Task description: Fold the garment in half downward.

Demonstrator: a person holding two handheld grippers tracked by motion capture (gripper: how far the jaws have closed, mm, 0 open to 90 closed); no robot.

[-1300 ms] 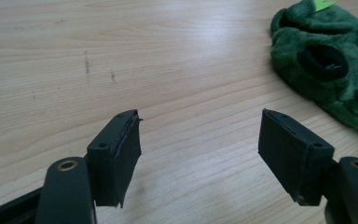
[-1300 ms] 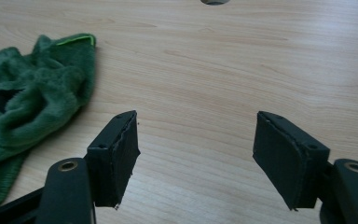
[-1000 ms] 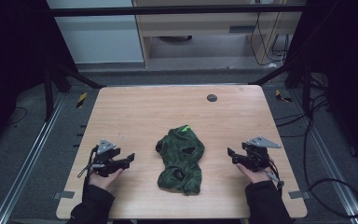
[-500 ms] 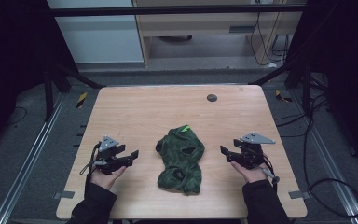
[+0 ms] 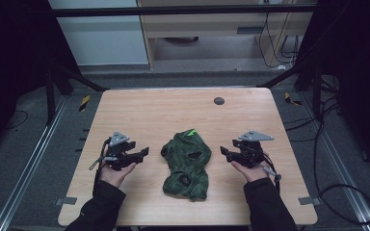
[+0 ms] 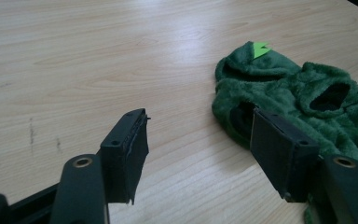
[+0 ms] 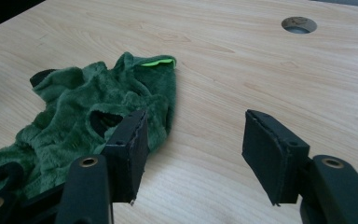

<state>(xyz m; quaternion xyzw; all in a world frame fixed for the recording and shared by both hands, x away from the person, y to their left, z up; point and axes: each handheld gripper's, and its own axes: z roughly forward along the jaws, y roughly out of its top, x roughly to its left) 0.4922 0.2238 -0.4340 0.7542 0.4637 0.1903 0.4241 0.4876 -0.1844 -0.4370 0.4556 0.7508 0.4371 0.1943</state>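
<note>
While both tools flank it, high view: green plush garment (image 5: 187, 163) lies centre frame, left gripper (image 5: 143, 152) and right gripper (image 5: 223, 151) apart from it, both empty.
Left gripper view: jaws wide, nothing held; garment at right. Risk: pinching one layer only, so it bunches.
Right gripper view: jaws wide, empty; garment at left. Risk: uneven pull drags it.

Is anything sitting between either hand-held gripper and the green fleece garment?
Nothing visible. Only bare table lies between the left hand-held gripper and the green fleece garment, and likewise for the right hand-held gripper. Both stand open, aimed inward at it. The round hole is far off.
</note>
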